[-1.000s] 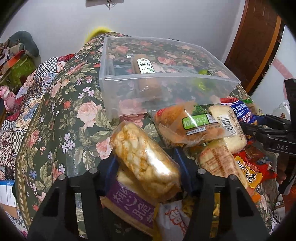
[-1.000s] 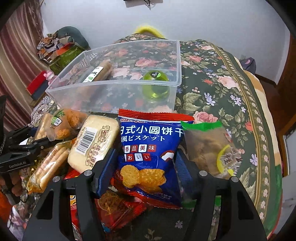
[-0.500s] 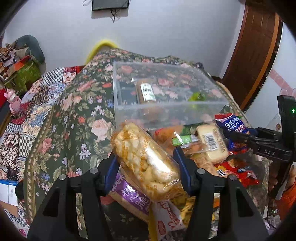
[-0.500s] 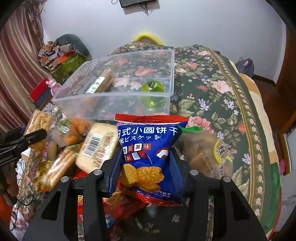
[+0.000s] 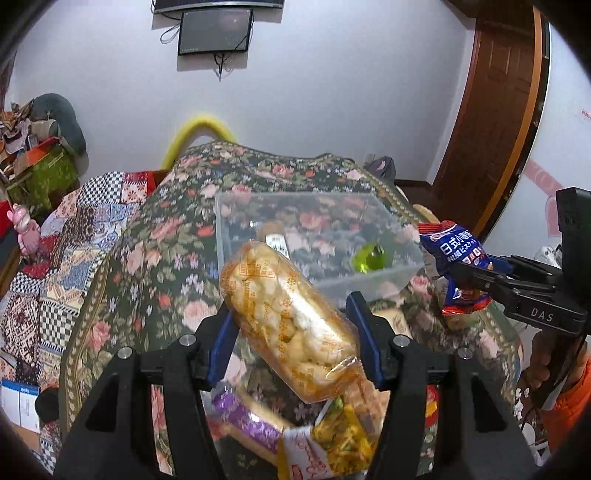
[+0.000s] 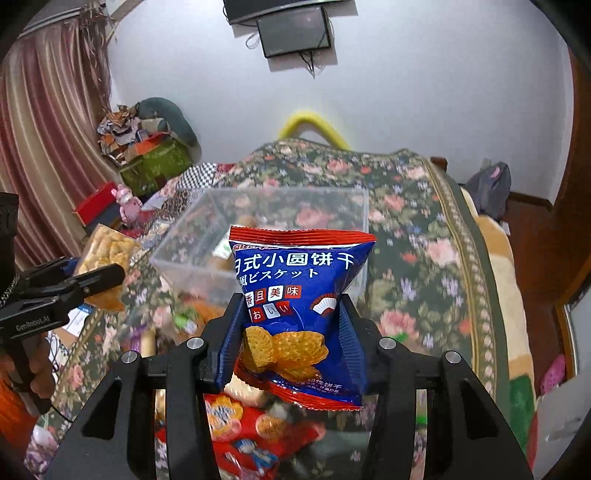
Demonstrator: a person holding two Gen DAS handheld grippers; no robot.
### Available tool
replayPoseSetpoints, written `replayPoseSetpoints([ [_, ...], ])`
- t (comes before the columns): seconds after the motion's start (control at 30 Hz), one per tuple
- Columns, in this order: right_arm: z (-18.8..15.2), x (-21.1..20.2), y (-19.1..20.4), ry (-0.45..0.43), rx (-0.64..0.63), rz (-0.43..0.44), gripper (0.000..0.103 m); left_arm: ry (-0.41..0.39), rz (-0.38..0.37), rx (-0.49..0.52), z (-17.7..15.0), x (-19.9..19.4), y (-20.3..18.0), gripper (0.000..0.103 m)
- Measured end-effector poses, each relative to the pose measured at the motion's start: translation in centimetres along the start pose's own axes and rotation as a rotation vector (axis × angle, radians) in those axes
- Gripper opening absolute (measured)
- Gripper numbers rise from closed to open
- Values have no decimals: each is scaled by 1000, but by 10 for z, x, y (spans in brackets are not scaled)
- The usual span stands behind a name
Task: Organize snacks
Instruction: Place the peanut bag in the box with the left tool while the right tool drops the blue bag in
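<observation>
On my left feed, the left hand-held gripper (image 5: 291,325) is clamped on a clear bread pack (image 5: 288,325), held above the snack pile (image 5: 325,446). The pack's long axis slants from lower right to upper left, its far end over the near wall of the clear bin (image 5: 373,280). This feed alone shows a green ball (image 5: 369,254) inside the bin and a wooden door (image 5: 495,110) at right.

On my right feed, the right hand-held gripper (image 6: 291,336) is clamped on a blue biscuit bag (image 6: 295,299), upright with its red top seal pointing away, in front of the bin (image 6: 184,254). Only this feed shows red snack packets (image 6: 236,424) below and a striped curtain (image 6: 40,129) at left.

The bin rests on a floral bedspread (image 6: 417,236). Beyond it stand a white wall and a mounted screen (image 5: 214,31).
</observation>
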State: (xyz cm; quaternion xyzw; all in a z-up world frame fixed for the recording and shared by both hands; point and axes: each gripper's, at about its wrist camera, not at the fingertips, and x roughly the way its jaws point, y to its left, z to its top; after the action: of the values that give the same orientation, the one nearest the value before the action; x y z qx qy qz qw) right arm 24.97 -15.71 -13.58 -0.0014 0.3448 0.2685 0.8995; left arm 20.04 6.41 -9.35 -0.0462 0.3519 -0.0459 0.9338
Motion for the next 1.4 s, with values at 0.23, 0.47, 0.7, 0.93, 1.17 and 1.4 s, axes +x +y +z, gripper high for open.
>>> replayPoseSetpoints([
  [0.23, 27, 19, 5, -22, -5, 11, 45, -11, 0, 11, 26, 19, -1, 58],
  [0.47, 44, 45, 5, 1, -8, 6, 46, 12, -16, 33, 44, 49, -10, 58],
  [0.7, 53, 81, -1, 73, -12, -17, 46, 75, -28, 58, 49, 88, -22, 58],
  [0.93, 51, 105, -3, 136, -25, -16, 47, 134, -42, 60, 50, 121, -21, 58],
  [1.17, 50, 105, -6, 147, -17, 8, 50, 152, -48, 38, 47, 129, -15, 59],
  [1.4, 54, 81, 3, 97, -67, -15, 50, 119, -36, 51, 50, 106, -18, 59],
])
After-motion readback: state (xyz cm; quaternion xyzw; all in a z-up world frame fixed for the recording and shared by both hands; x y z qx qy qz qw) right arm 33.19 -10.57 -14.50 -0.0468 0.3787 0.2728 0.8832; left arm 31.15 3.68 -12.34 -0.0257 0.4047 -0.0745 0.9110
